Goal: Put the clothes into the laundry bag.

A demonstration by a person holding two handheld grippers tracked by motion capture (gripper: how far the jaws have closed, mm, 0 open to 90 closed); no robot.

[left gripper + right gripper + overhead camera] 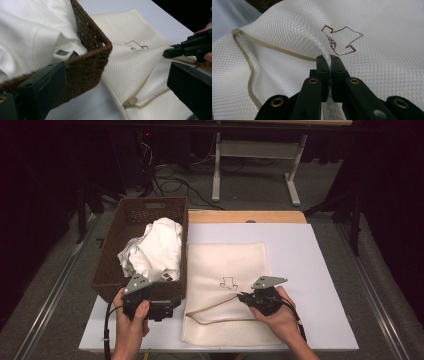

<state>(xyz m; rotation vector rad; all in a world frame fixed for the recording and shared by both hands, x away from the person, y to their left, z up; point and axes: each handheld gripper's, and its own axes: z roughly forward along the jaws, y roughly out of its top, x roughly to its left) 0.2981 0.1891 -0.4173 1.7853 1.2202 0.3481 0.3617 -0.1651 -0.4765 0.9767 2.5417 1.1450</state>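
- Right gripper (pixel 329 65): jaws clamped on a pinched ridge of mesh fabric, the fold standing up between the pads; held in the person's right hand (pixel 280 317) near the front of the table.
- Mesh laundry bag (pixel 227 270): cream, fine honeycomb weave, roughly rectangular, lying flat on the white table top (pixel 310 270) just right of the basket; small brown outline mark (pixel 342 40) printed near its middle.
- Zipper (pixel 249 75): tan, running along the bag's opening, gaping in a loop near the front edge; puller (pixel 131 101) at its end.
- Left gripper (pixel 112 82): jaws spread wide, nothing between them, at the basket's front corner.
- Wicker basket (pixel 112 252): dark brown, rectangular, at the table's left edge.
- White garment (pixel 157 247): crumpled inside the basket, label showing.
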